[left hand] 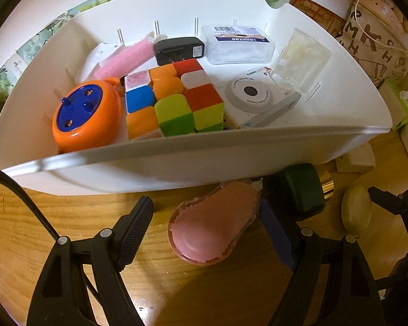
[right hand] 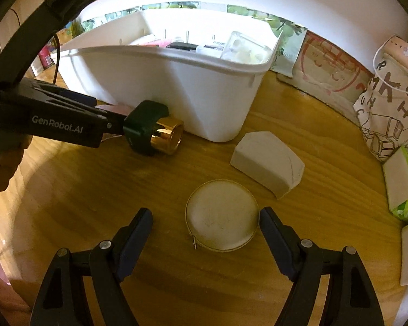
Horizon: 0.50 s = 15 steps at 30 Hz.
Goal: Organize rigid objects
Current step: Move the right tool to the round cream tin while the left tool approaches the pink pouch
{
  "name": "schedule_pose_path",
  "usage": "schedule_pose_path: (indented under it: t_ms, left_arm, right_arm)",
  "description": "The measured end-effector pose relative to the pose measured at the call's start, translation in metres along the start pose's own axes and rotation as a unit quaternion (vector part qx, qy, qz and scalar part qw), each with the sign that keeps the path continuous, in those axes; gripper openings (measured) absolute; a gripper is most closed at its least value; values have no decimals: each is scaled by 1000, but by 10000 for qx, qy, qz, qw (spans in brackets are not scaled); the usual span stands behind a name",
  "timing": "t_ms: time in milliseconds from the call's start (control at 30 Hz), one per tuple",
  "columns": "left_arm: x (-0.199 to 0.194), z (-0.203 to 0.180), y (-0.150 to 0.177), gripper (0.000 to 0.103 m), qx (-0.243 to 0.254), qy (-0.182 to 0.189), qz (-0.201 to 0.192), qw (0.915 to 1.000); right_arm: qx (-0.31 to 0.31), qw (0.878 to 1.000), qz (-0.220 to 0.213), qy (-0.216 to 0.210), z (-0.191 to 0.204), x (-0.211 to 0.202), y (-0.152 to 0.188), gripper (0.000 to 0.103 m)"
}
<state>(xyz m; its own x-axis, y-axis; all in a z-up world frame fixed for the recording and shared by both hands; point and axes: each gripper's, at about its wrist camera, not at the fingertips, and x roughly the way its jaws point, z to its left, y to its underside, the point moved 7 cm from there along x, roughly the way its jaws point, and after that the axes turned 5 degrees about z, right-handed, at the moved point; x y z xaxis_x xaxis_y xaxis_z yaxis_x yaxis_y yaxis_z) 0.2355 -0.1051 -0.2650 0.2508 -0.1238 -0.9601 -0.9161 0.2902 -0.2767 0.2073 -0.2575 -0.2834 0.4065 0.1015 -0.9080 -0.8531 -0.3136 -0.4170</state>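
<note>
Pink pear-shaped case (left hand: 213,224), smooth and glossy with a clear rim, lying on the wooden table (left hand: 54,217) just in front of the white plastic bin (left hand: 176,160). The left gripper (left hand: 206,231) points steeply down, jaws spread to either side of the case without pressing it. The right gripper (right hand: 205,233), likewise spread, straddles a round cream zip case (right hand: 222,221). Nearby lie a dark green bottle with a gold neck (right hand: 152,133) and a pale angular block (right hand: 268,160). The bin holds a colour cube (left hand: 174,97).
</note>
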Motion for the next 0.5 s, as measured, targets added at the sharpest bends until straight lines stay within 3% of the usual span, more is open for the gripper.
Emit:
schedule_pose_path:
  t_ms: [367,500]
  left_arm:
    - [8,-10,-6,79,118,-89,-92,9998]
    - [7,-14,-5,68,179,-188,-174,9995]
  right_arm:
    - [-35,9998,-146,-121,1,3,-4,81]
    - [-5,9996,-186,-203,0,2,-5,71]
